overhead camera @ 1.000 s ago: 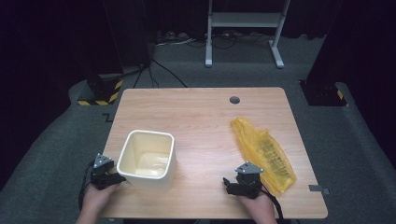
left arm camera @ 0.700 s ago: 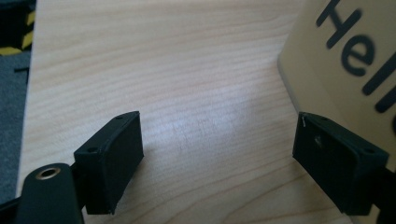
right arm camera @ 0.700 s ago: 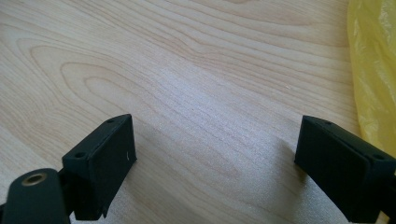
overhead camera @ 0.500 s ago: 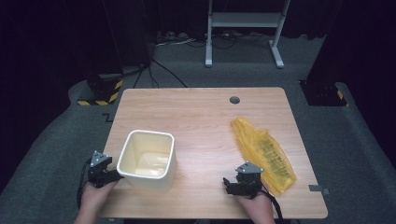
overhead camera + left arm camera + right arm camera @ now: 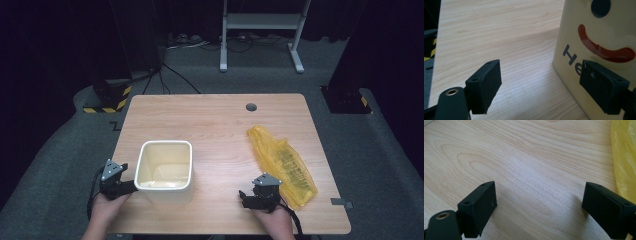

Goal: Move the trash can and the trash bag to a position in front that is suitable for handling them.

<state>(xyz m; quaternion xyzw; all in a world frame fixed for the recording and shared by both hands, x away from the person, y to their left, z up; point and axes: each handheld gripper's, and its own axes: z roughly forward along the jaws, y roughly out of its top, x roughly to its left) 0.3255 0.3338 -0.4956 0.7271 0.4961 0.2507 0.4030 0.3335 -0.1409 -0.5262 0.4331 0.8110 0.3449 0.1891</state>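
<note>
My left tongs [image 5: 131, 186] released, crept up to bin [image 5: 165, 170] wall; right tongs [image 5: 248, 196] released, idle beside bag [image 5: 282, 162]. Bin grasp next.

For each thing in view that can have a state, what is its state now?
Cream bin: upright on the table, open top, nothing visible inside.
Yellow plastic bag: lying flat and crumpled on the table.
Left gripper: jaws open, beside the bin's printed wall.
Right gripper: jaws open over bare wood, beside the bag.
</note>
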